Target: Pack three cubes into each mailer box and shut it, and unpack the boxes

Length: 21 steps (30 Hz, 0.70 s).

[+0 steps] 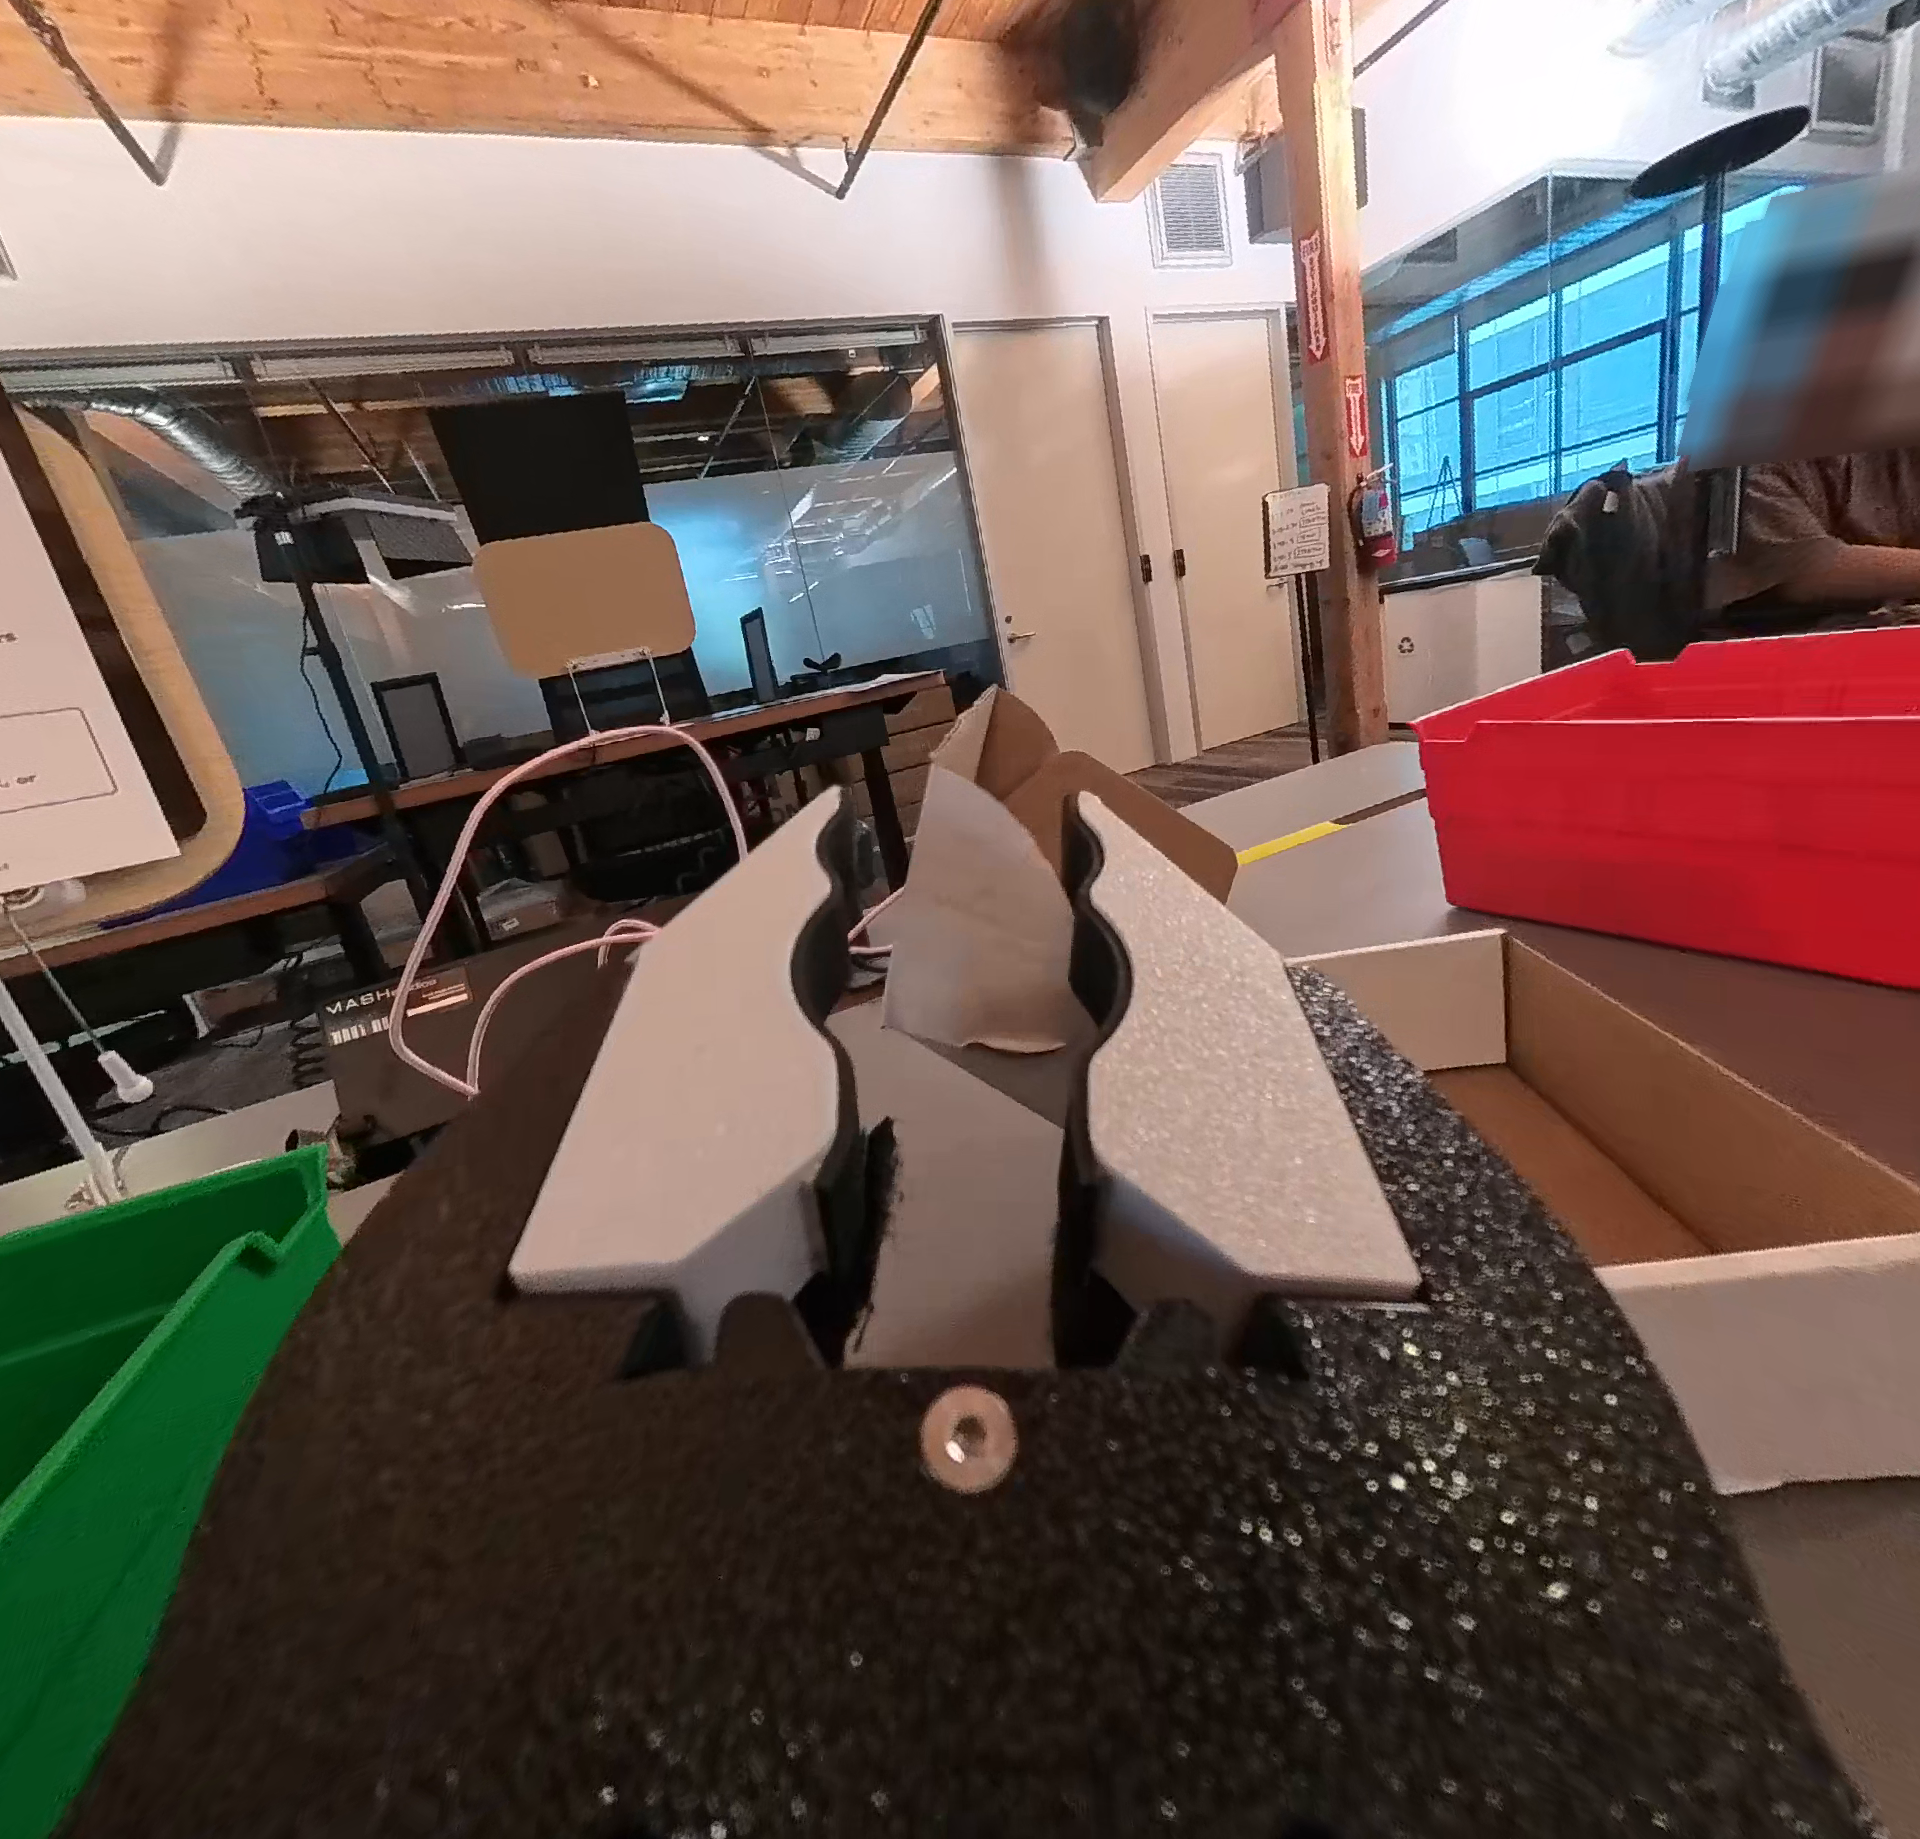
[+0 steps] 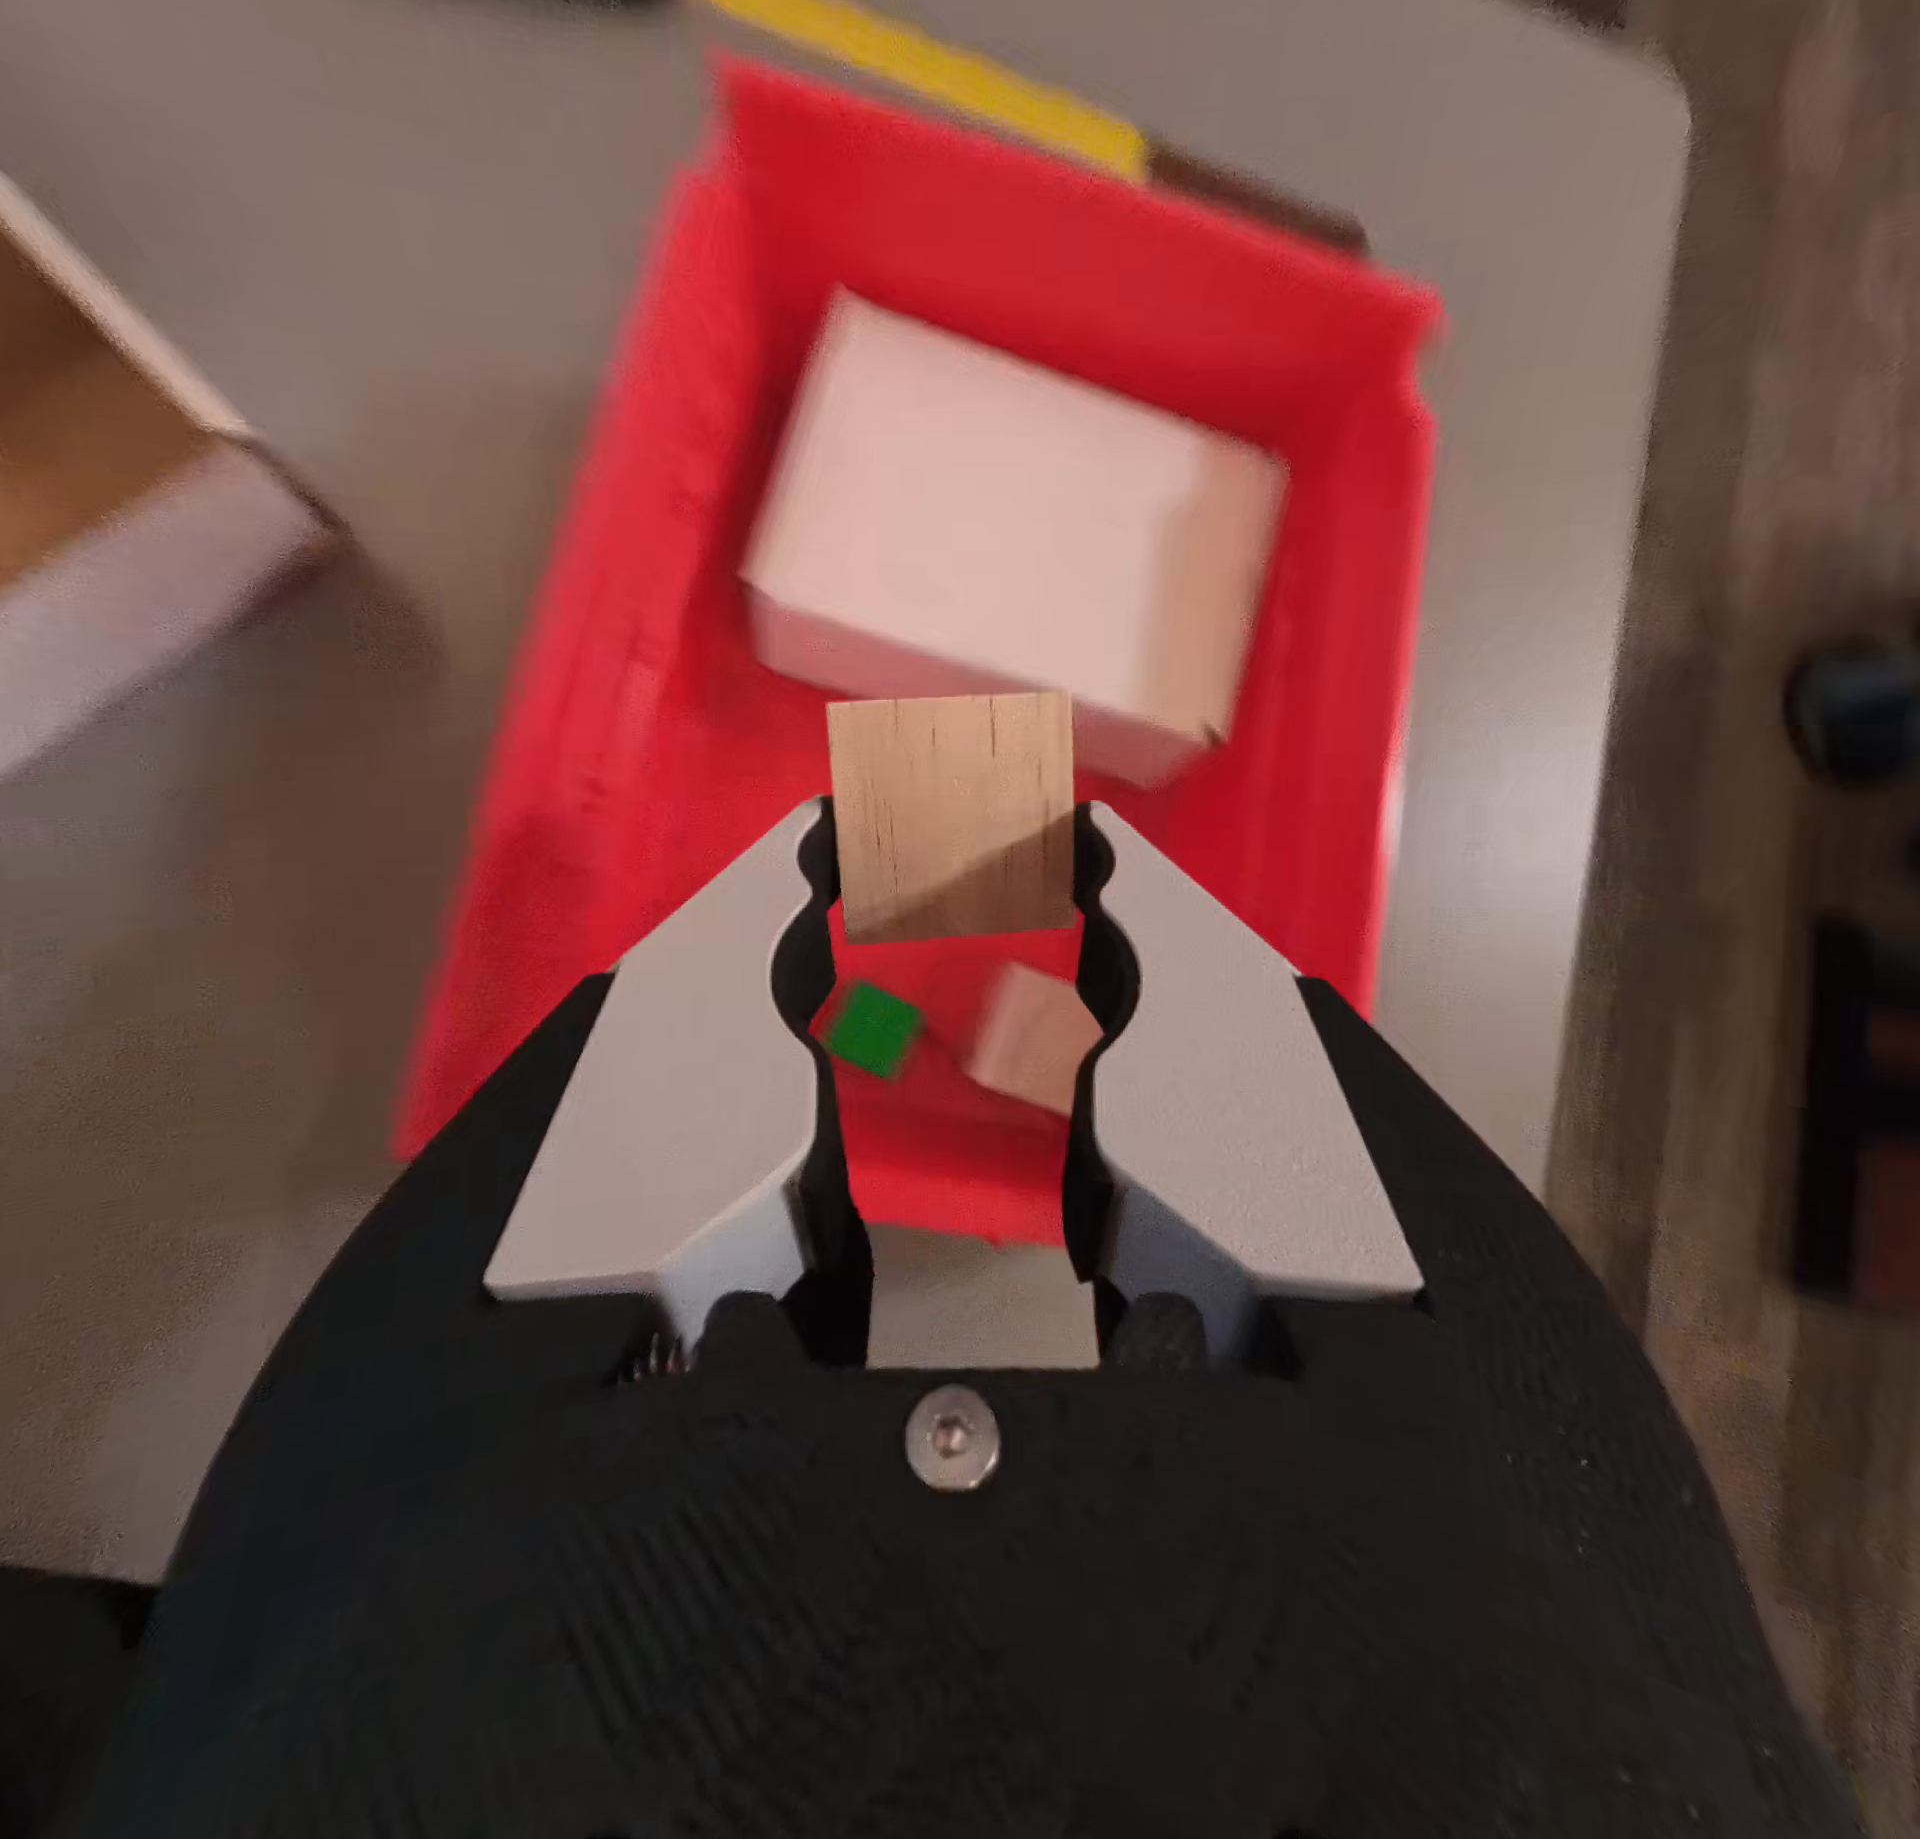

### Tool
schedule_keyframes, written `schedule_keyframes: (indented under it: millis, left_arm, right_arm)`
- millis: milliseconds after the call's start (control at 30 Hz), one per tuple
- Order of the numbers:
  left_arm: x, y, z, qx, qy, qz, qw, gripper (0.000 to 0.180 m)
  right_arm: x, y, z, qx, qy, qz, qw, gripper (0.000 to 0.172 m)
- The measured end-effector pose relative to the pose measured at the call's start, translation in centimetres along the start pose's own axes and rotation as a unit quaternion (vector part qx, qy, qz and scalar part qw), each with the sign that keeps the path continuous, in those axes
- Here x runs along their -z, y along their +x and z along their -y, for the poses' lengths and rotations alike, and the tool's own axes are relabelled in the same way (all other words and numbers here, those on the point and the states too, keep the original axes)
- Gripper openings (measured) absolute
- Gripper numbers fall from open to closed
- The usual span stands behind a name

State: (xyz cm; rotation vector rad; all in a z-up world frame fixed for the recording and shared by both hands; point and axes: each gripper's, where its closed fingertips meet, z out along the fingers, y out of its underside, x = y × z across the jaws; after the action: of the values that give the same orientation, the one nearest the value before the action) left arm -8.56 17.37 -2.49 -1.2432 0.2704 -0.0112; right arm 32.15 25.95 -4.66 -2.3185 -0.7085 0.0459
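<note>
Beneath the right gripper sits a red bin holding a shut white box, a green cube and a pale cube — its pads are clamped on a wooden cube, so packing appears in hand. Next move, by judgement: carry it to the open mailer box right of the left gripper, whose jaws stand apart around a cardboard flap — contact cannot be told.

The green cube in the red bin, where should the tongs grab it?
Probably from straight above, pinching two opposite flat sides. The green cube lies low on the floor of the red bin, whose walls block a sideways approach. A wooden cube lies close on its right, so pinch the sides that do not face it.
</note>
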Motion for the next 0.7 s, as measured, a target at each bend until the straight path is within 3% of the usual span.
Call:
schedule_keyframes:
  millis: [67, 200, 700]
  left_arm:
    - [0.0, 0.2, 0.0, 0.0, -0.001, -0.002, 1.0, 0.037]
    - [-0.1, 0.5, -0.2, 0.0, -0.005, -0.009, 1.0, 0.037]
    - [0.0, 0.4, -0.4, -0.003, -0.009, -0.01, 1.0, 0.037]
  right_arm:
    - [-1.2, 3.2, -3.0, -0.033, -0.046, -0.024, 0.998, 0.043]
    - [-3.6, 5.3, -5.7, -0.056, -0.086, -0.031, 0.994, 0.044]
    - [-8.6, 4.9, -8.2, -0.057, -0.206, -0.033, 0.976, 0.044]
